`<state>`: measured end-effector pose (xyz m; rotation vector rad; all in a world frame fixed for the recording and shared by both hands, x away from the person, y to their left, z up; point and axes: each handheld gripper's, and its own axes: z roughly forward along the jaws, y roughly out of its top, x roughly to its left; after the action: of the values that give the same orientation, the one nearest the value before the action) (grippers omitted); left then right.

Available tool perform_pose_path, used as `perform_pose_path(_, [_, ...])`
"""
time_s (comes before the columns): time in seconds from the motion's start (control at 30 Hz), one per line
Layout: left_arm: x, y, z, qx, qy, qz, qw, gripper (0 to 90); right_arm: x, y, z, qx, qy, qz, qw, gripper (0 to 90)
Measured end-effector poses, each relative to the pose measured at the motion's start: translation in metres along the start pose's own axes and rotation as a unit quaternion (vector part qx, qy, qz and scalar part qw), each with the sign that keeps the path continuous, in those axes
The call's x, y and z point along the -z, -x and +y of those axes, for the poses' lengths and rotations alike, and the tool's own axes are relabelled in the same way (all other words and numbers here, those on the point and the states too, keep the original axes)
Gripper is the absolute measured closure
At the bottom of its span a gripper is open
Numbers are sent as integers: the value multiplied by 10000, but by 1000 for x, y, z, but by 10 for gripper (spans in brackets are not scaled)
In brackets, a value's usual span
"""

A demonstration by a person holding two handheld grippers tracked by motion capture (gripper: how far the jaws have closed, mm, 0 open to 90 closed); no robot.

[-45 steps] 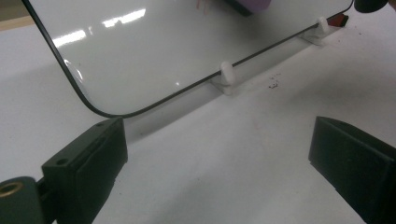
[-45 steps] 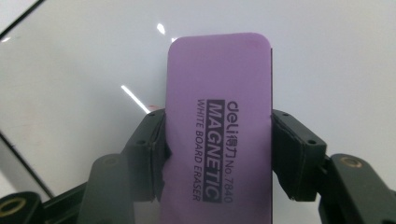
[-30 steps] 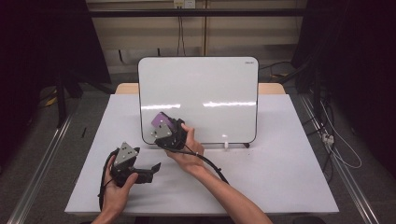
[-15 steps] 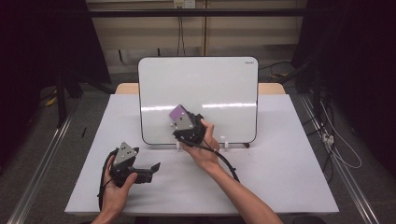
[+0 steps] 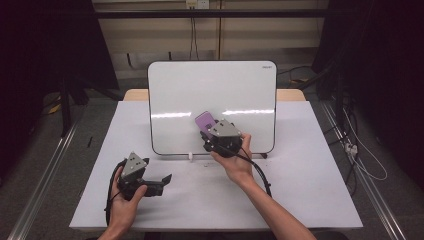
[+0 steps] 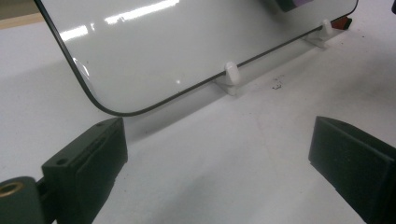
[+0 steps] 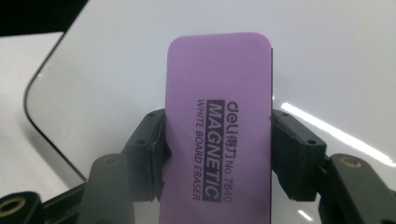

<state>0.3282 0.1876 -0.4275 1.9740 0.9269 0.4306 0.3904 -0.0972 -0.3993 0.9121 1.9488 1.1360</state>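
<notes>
step: wiping whiteboard [image 5: 215,90] | right gripper [image 5: 209,128] pinching purple eraser [image 7: 219,126] by its long sides, eraser at board's lower middle | left gripper [image 5: 162,180] spread, empty, resting on table [image 5: 310,190] | next: looks like flat pad contact, even pressure

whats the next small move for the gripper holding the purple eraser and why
Probably a short sideways stroke toward the board's right edge. The right gripper is shut on the purple rectangular whiteboard eraser, held against the upright white whiteboard at about its middle; the surface looks clean in these views, so one last pass may do. The left gripper rests open on the white table.
</notes>
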Motion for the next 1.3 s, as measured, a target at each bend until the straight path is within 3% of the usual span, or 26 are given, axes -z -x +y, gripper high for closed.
perform_pose_path(0.13, [1,-2,0,18,11,9,10000,44,6,7,-5,-295,120,186,9993,417])
perform_pose_path(0.5, [1,-1,1,21,54,24,10000,44,20,16,-16,-679,360,378,9963,417])
perform_pose_path(0.67, [1,1,1,39,78,26,10000,44,26,18,-23,-1055,513,552,9916,417])
perform_pose_path(0.77, [1,1,2,72,135,26,9999,44,29,17,-26,-1165,616,668,9890,417])
perform_pose_path(0.9, [2,2,3,150,208,-12,9997,42,32,18,-28,-1496,751,842,9823,417])
perform_pose_path(0.97, [1,1,3,242,244,-124,9993,41,32,17,-27,-1559,815,921,9801,417])
perform_pose_path(1.03, [1,3,3,327,288,-64,9990,41,33,14,-27,-1578,863,941,9792,417])
perform_pose_path(1.13, [2,5,4,464,400,-100,9981,43,34,11,-28,-1774,1008,1029,9735,417])
perform_pose_path(1.23, [3,9,6,462,466,-144,9977,46,35,8,-27,-1711,1116,1069,9731,417])
perform_pose_path(1.3, [2,9,8,580,533,-292,9965,56,35,6,-28,-1685,1173,1106,9724,417])
